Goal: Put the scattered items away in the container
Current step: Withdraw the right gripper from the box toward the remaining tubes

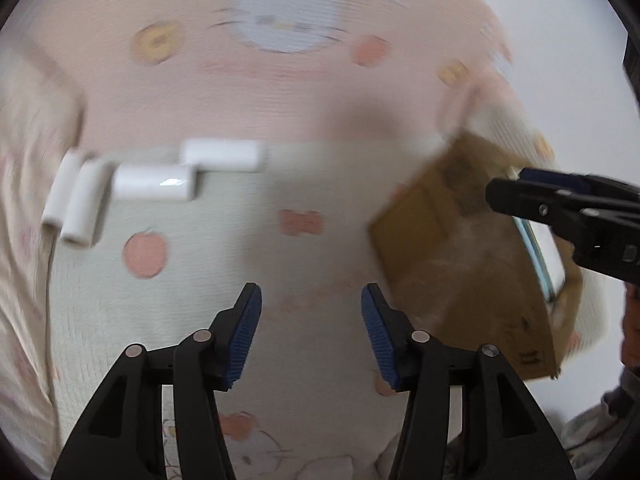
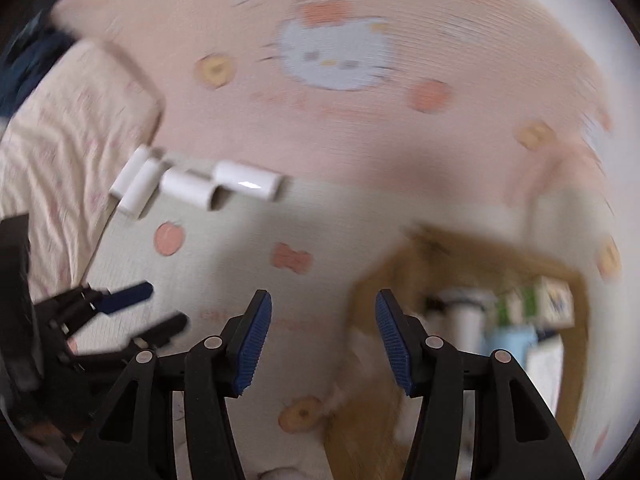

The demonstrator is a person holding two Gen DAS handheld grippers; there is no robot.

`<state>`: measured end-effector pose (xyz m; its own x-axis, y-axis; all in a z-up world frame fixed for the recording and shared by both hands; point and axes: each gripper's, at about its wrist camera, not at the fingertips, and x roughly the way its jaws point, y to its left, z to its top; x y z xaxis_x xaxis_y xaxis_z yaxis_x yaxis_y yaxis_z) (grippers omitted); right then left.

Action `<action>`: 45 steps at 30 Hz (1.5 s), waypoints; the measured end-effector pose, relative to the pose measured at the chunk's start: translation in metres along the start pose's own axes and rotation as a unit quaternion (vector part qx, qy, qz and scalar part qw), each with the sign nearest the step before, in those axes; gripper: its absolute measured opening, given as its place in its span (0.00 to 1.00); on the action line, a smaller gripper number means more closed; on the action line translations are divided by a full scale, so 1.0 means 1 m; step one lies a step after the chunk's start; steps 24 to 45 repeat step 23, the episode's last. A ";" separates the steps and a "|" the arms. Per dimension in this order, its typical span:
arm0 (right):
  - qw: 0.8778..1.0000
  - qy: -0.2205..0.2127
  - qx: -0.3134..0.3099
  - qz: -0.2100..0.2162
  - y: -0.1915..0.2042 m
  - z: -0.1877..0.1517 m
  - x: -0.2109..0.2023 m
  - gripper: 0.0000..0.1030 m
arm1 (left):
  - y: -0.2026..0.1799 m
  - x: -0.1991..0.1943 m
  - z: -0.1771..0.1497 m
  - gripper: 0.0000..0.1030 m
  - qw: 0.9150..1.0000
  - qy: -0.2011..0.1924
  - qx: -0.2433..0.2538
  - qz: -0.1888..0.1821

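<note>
Several white tubes (image 1: 152, 180) lie in a loose row on the patterned bed cover, far ahead and left of my left gripper (image 1: 311, 330), which is open and empty. They also show in the right wrist view (image 2: 192, 186). A brown cardboard box (image 1: 468, 256) sits at the right; in the right wrist view the box (image 2: 384, 420) holds several items, blurred. My right gripper (image 2: 323, 338) is open and empty, over the box's left rim. The left gripper shows at the left of the right wrist view (image 2: 156, 308); the right gripper's fingers (image 1: 560, 200) show over the box in the left wrist view.
A pink and cream bed cover (image 1: 280, 100) with cat and apple prints lies under everything. A striped pillow (image 2: 68, 128) lies at the left. A white wall (image 1: 568, 40) stands at the back right. Both views are motion-blurred.
</note>
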<state>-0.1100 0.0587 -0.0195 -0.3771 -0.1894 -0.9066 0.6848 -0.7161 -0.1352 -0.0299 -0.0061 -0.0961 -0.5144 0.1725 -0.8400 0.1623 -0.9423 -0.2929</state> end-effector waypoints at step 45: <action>0.981 0.048 0.070 -0.173 -0.082 -0.129 -0.050 0.58 | -0.157 -0.016 -0.017 0.58 0.984 -0.002 0.175 0.041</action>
